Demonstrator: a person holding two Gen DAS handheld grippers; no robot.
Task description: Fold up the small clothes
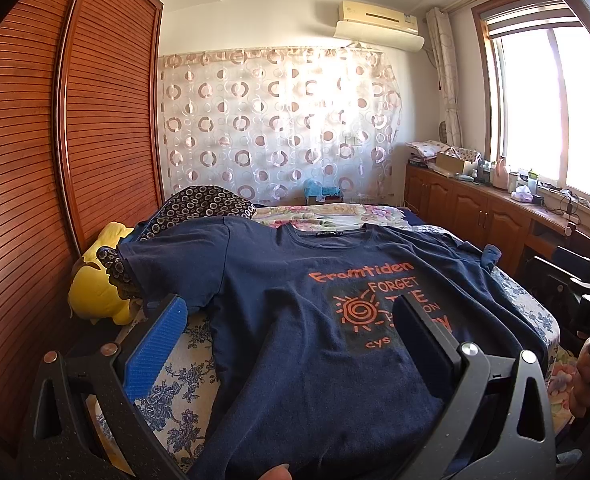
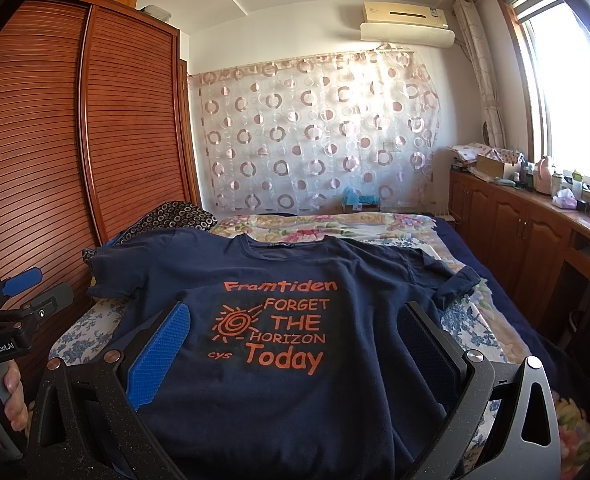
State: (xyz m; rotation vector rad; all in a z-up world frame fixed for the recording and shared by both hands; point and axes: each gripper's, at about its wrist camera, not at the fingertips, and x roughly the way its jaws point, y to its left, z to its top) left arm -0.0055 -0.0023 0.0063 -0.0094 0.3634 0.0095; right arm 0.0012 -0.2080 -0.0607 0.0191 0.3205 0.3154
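Laying out: a navy T-shirt is seen spread front-up on the bed, collar at the far end, hem toward the cameras; no fold is judged to have been made yet.
Landmark: the orange print on the chest is taken as the reference for all places.
Left gripper: held above the shirt, just left of the print, fingers spread wide, nothing pinched.
Right gripper: held over the print itself, fingers likewise spread wide and empty.
Left sleeve: found far left of the print, draped over a yellow pillow and dotted cloth.
Right sleeve: found right of the print, its end rolled and bunched.
Risk, uneven fold: a crooked edge could be produced if the bunched sleeve is not flattened first.
Risk, snag: the pillow could be dragged along if the raised sleeve is pulled.
Risk, double grab: the bed cover below the print could be pinched with the shirt if the fingers are pressed too deep.
Risk, slip: a single thin layer could be lost from a shallow pinch.
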